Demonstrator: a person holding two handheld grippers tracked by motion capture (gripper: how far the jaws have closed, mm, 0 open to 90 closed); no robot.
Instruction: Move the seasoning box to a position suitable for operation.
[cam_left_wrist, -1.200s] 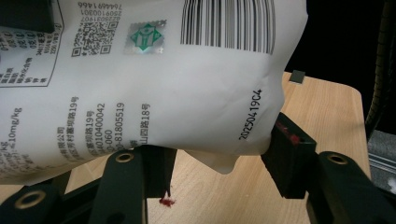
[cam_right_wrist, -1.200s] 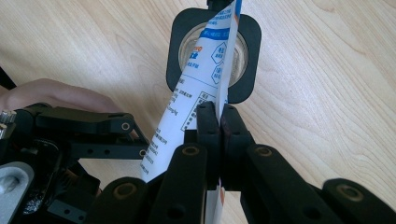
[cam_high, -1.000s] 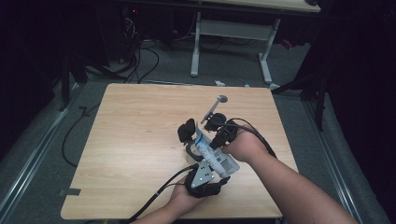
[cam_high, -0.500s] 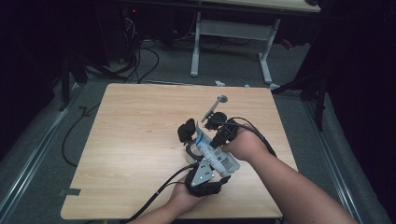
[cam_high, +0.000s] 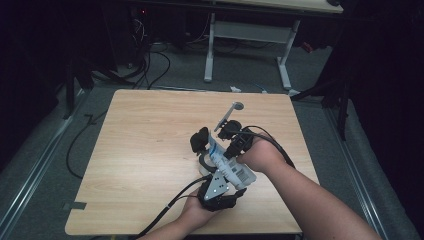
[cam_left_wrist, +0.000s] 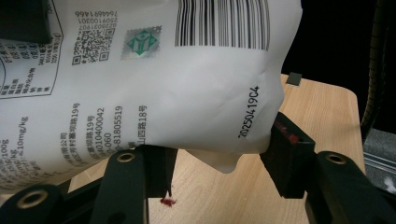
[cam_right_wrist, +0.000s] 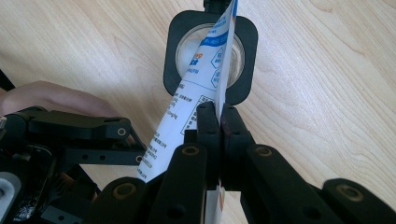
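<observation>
Right gripper view: pouch (cam_right_wrist: 205, 79) edge pinched between shut jaws.

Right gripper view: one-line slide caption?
Right gripper clamped on the white printed pouch, its top edge angled over a black-framed cup on the wooden table.

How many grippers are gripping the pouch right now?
2. The right gripper is shut on the white pouch at its edge above the round container; the left gripper clamps its lower part.

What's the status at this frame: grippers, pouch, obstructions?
Right gripper shut on the pouch's edge. Left gripper jaws flank its lower end; grip unclear. Pouch held over a black-rimmed cup. Nothing in the way.
</observation>
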